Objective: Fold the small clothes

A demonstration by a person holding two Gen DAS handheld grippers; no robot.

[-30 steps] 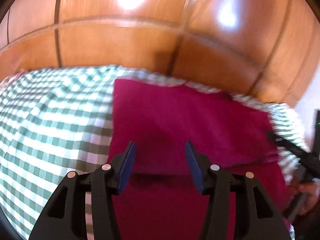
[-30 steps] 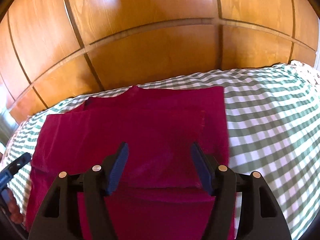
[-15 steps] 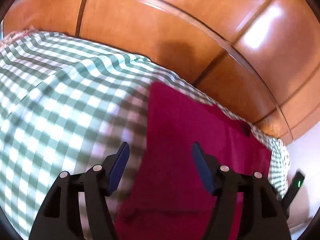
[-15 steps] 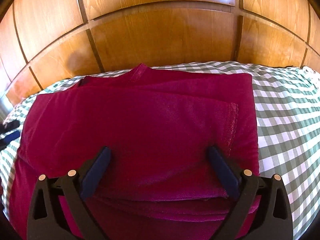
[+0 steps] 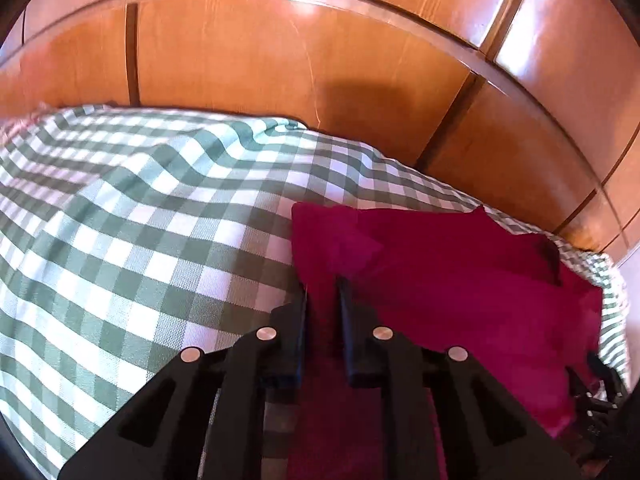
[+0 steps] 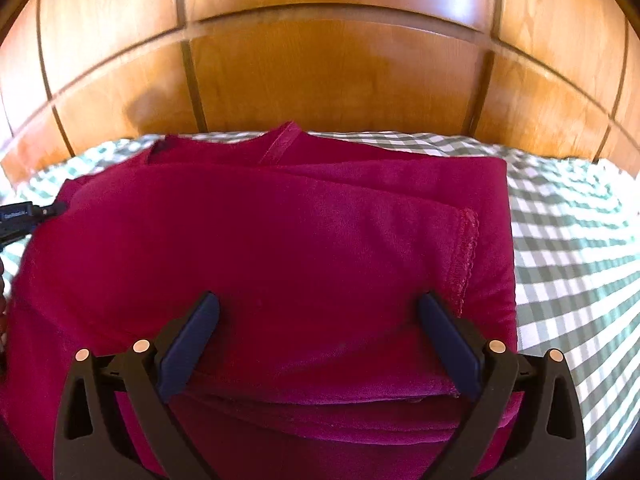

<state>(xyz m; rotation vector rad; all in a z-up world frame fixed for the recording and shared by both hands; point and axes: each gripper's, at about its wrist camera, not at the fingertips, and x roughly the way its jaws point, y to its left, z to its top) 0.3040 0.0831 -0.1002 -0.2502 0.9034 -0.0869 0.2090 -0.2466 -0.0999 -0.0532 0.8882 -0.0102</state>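
Left wrist view: one crimson garment [image 5: 460,280] on a green-checked cloth [image 5: 140,240], before a wooden panelled wall [image 5: 280,60].
The left gripper [image 5: 322,296], lower centre, has its jaws pinched onto the garment's left edge. In the right wrist view, the right gripper [image 6: 318,308] stands wide apart, the folded garment [image 6: 280,248] between and beneath its fingers.

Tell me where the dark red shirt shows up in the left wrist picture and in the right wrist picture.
Left wrist: the dark red shirt fills the lower right, its left edge pinched in the left tool.
Right wrist: it spreads across the centre and left, folded in layers, under the open right tool.
Shared landmark: the green checked cloth beneath it, left of the shirt in the left view and right of it in the right view.
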